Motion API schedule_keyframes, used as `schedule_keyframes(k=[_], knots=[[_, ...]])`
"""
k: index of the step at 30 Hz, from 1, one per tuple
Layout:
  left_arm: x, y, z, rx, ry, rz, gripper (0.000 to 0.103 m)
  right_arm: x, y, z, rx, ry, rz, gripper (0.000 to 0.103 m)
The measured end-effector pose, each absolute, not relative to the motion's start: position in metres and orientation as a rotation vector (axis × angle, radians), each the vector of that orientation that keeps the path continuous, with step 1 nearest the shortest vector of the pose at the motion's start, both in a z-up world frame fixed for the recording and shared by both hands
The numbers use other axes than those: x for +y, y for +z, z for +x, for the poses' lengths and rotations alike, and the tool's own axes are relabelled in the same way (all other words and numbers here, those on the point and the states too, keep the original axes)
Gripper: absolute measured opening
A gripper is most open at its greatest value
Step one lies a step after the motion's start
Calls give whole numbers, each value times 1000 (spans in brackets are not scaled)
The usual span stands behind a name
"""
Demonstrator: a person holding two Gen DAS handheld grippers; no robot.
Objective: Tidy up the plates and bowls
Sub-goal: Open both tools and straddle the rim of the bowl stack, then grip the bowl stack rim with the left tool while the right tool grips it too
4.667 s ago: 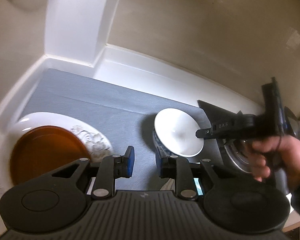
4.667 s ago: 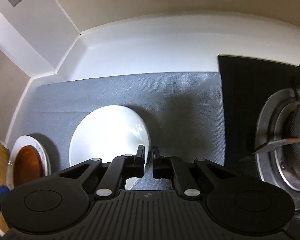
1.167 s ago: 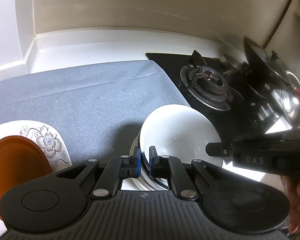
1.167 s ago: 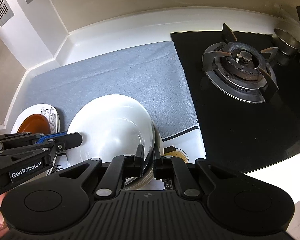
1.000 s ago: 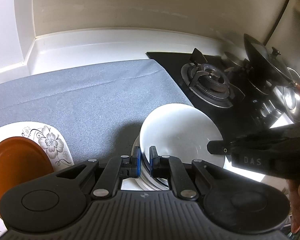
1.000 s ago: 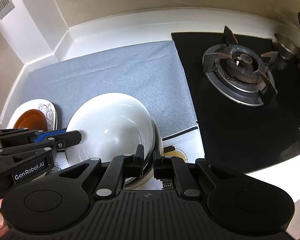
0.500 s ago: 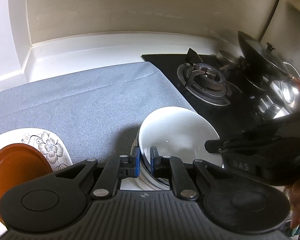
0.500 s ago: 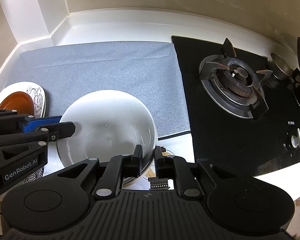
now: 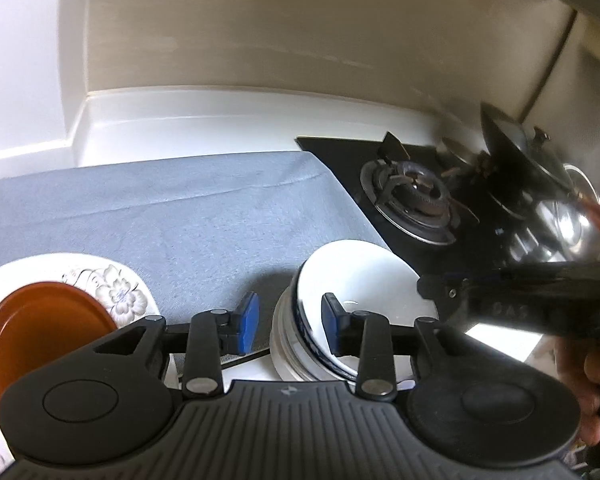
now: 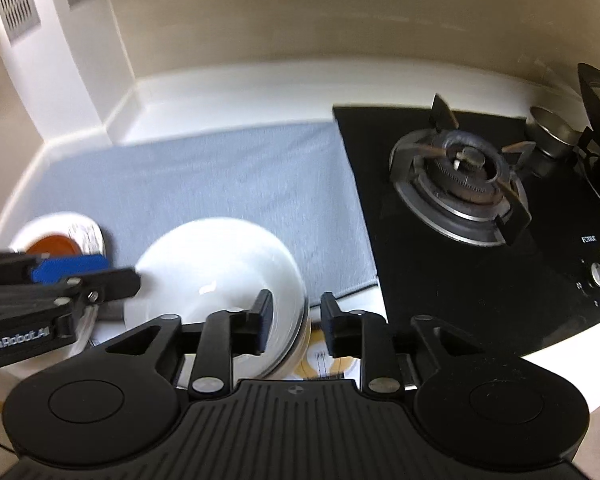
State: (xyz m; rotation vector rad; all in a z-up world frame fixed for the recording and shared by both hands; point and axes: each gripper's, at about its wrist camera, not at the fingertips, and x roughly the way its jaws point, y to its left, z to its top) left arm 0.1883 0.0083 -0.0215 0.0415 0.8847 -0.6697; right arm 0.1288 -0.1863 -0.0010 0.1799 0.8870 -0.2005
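Note:
A stack of white bowls (image 9: 360, 280) stands at the counter's front edge, right of the grey mat (image 9: 172, 220); it also shows in the right wrist view (image 10: 216, 272). My left gripper (image 9: 288, 322) is open, its jaws astride the stack's left rim. My right gripper (image 10: 296, 322) is open, its jaws astride the stack's right rim. A brown plate (image 9: 40, 336) lies on a flowered white plate (image 9: 112, 288) at the left, also seen in the right wrist view (image 10: 54, 246).
A black gas hob (image 10: 480, 208) with a burner (image 9: 412, 196) lies right of the mat. Pots and a dark lid (image 9: 516, 152) stand at the hob's far right. The white counter rim and beige wall run behind. Papers (image 10: 328, 360) lie under the stack.
Both grippers were shut on the bowl stack's rim and have now opened, letting go. The bowls have come to rest at the counter's front edge.

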Motion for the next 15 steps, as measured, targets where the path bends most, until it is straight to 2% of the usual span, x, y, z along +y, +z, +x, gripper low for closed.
schedule_keyframes(k=[3, 5, 15], knots=[[13, -22, 186, 900, -642, 7, 38, -201, 0, 127, 859, -151, 229, 33], [17, -24, 186, 919, -615, -29, 39, -211, -2, 128, 864, -114, 245, 40], [7, -30, 177, 988, -497, -126, 52, -240, -17, 153, 964, 74, 326, 48]])
